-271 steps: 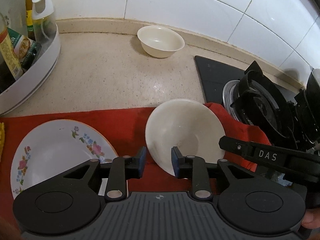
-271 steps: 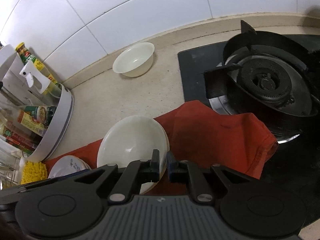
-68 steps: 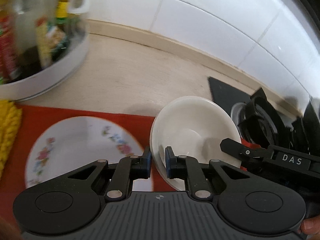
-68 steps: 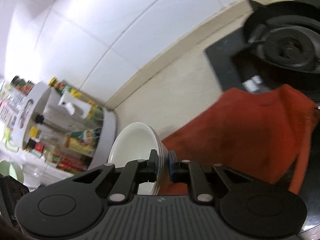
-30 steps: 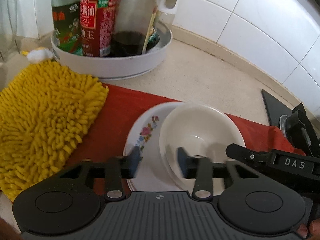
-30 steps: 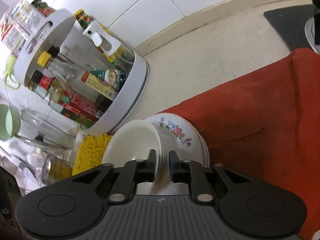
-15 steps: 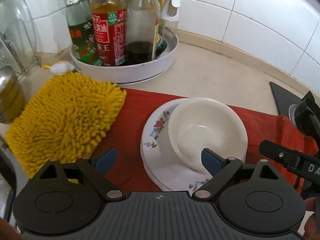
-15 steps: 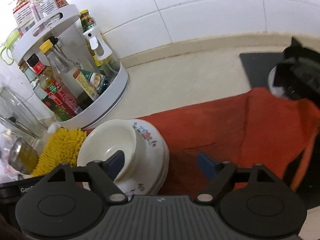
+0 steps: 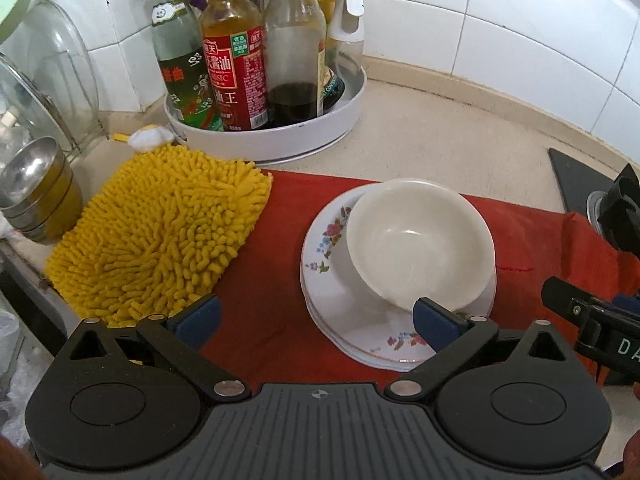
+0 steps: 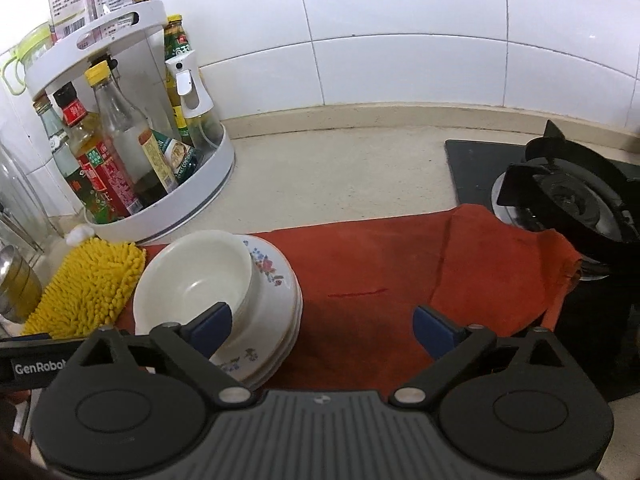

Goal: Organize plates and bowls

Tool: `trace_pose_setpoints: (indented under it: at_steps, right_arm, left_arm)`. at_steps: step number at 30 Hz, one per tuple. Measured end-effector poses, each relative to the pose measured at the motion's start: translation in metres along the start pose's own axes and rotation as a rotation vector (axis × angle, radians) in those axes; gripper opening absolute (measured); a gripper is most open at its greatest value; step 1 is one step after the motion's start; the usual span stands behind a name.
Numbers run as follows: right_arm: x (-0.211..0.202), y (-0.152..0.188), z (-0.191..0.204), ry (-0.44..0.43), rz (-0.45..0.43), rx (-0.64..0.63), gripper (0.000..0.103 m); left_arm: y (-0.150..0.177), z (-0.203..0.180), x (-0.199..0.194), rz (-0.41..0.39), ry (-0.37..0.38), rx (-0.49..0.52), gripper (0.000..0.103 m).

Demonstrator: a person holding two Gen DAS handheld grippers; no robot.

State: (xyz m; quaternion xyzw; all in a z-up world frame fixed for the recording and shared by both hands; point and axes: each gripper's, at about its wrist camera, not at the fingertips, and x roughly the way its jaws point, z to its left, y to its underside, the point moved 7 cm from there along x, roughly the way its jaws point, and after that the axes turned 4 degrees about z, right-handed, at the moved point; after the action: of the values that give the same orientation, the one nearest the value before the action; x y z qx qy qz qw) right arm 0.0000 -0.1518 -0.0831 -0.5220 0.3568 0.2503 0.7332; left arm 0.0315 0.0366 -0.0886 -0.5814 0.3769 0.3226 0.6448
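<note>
since the bowl [image 9: 420,240] is nested on the floral plates [image 9: 332,308], just right of the yellow mitt [image 9: 160,232], left gripper [image 9: 316,320] and right gripper [image 10: 322,326] are widening, emptied, probably for compact stacking.

A: Where does the left wrist view look from?

B: From behind the left gripper [image 9: 316,322], angled steeply down at the counter, close above the bowl [image 9: 420,242] and plates [image 9: 328,280]. The tiled wall [image 9: 500,40] fills the top edge, and the bottle rack [image 9: 272,136] stands at upper left.

A: And the right wrist view?

B: From behind the right gripper [image 10: 322,326], also tilted down, facing the same wall [image 10: 400,12], with the stove [image 10: 568,196] at right.

A: What do they share?

B: The bowl [image 10: 200,276], plates [image 10: 276,308], red cloth [image 10: 380,264], yellow mitt [image 10: 92,284] and bottle rack [image 10: 176,204].
</note>
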Motion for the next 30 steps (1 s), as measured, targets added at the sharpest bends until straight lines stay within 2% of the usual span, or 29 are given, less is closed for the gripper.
trace_pose_setpoints:
  at_steps: [12,30]
  right_arm:
    - [-0.003,0.002,-0.004,0.053,-0.011,-0.025,0.094]
    - [-0.002,0.004,-0.006,0.063,0.017,-0.028,0.095]
  left_arm:
    - [0.003,-0.014,-0.004,-0.022,-0.015,0.063,0.103]
    - [0.005,-0.016,-0.004,-0.011,-0.016,0.062,0.103]
